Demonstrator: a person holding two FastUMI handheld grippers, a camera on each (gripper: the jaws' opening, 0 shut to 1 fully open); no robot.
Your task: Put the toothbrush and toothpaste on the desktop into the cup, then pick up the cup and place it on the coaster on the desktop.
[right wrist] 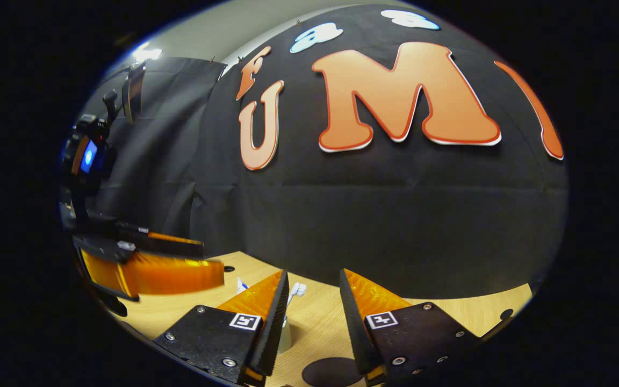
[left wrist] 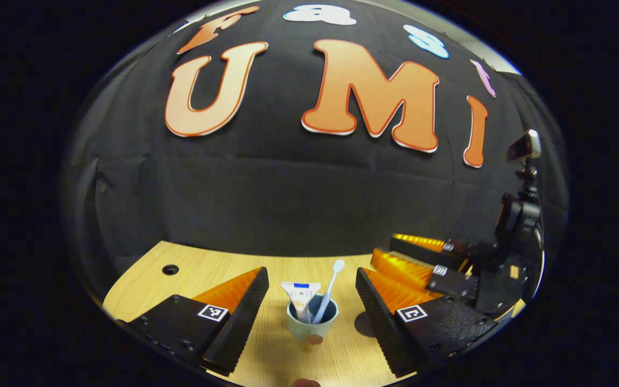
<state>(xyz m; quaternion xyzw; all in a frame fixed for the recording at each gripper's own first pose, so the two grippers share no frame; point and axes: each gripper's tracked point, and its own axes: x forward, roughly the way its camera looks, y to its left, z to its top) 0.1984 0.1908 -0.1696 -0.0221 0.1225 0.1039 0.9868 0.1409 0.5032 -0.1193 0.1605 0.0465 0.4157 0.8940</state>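
**Cup loaded and standing on the counter, both grippers spread wide around nothing**

In the left gripper view, the cup (left wrist: 312,321) stands upright on the wooden counter (left wrist: 196,269), in the gap between the two fingers of the left gripper (left wrist: 312,293). Those fingers are spread wide, one on each side of the cup, and neither touches it; the gripper holds nothing. Inside the cup the toothpaste (left wrist: 301,298) stands with its flat crimped end up, and the toothbrush (left wrist: 330,290) leans beside it, head upward and tilted to the right. A dark round coaster (left wrist: 364,324) lies on the counter just right of the cup, partly hidden behind the gripper's right finger. A small round hole (left wrist: 170,269) sits in the counter far to the left. The right gripper (left wrist: 422,258) shows farther off at the right edge, its fingers apart.

In the right gripper view, the right gripper (right wrist: 314,301) is likewise wide open and empty. The coaster (right wrist: 332,371) lies on the counter (right wrist: 449,312) low between its fingers. The cup (right wrist: 285,338) is mostly hidden behind its left finger, with the toothbrush (right wrist: 297,290) head poking up above that finger and a corner of the toothpaste (right wrist: 241,285) visible further left. The left gripper (right wrist: 153,269) hangs at the left, somewhat blurred.
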